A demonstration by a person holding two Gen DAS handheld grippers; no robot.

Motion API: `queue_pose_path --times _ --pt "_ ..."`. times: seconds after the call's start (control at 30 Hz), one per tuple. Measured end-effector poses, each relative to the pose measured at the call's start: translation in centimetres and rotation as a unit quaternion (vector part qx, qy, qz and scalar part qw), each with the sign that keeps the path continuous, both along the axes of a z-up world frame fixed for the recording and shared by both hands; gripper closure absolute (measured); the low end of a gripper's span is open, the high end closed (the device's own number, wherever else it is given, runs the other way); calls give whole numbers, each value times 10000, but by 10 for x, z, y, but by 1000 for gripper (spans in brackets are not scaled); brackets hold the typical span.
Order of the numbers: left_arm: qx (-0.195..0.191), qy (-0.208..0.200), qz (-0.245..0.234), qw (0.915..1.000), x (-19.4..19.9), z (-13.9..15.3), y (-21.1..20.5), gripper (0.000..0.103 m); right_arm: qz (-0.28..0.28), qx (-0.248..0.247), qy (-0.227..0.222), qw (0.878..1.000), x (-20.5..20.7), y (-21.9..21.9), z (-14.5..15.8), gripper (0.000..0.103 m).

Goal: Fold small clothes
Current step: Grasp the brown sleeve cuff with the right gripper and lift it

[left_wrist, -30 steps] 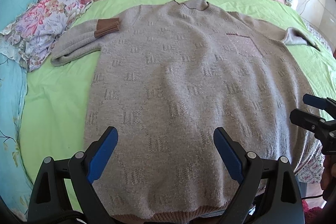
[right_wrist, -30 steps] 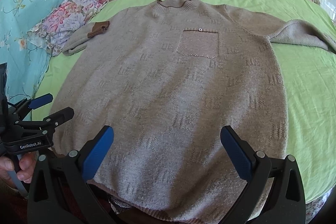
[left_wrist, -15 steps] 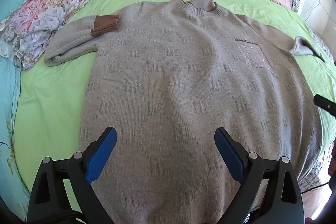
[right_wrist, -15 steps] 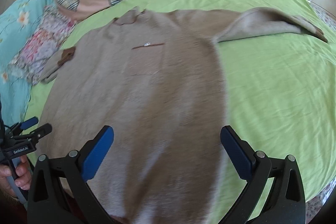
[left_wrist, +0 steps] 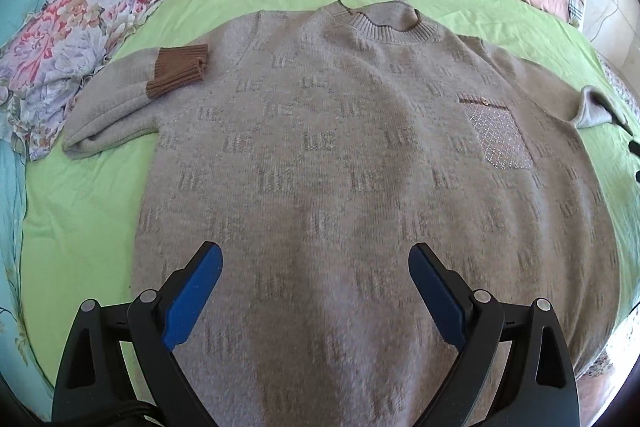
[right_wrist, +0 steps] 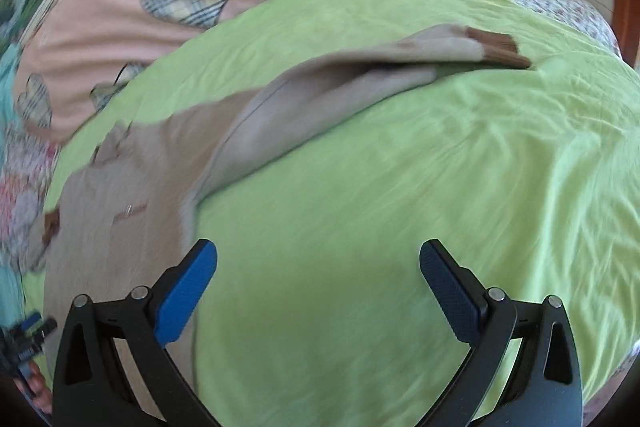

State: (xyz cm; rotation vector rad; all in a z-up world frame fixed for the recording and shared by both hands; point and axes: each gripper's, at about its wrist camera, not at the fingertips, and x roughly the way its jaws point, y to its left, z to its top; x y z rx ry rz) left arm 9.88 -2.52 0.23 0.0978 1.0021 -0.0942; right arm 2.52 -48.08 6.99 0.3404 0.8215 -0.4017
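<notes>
Your right wrist view is motion-blurred. The sweater hem is cut off below your left view; its sleeve cuff smears.

No readable text, labels or numbers show anywhere.

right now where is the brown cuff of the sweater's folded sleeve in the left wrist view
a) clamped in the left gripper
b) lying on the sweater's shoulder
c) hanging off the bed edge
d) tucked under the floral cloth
b: the brown cuff lies on the sweater near its shoulder, far from the open left gripper.
</notes>
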Motion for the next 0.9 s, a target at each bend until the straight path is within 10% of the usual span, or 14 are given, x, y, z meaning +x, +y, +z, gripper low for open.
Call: queue_pose_path --times 0.33,0.5,0.63,0.9 --pt "142 270 -118 9995 18 -18 -25 8 -1561 1186 -1155 9738 28 -147 16 6" --pt "119 335 -226 9991 22 -22 -38 8 -1841 1285 -1011 9692 50 -178 8 51" --pt "113 349 -285 9989 23 -24 -42 8 -1569 927 -908 9791 67 -173 18 91" --pt "-75 327 -230 9992 21 -23 -35 8 -155 288 -786 9964 113 -96 39 95"
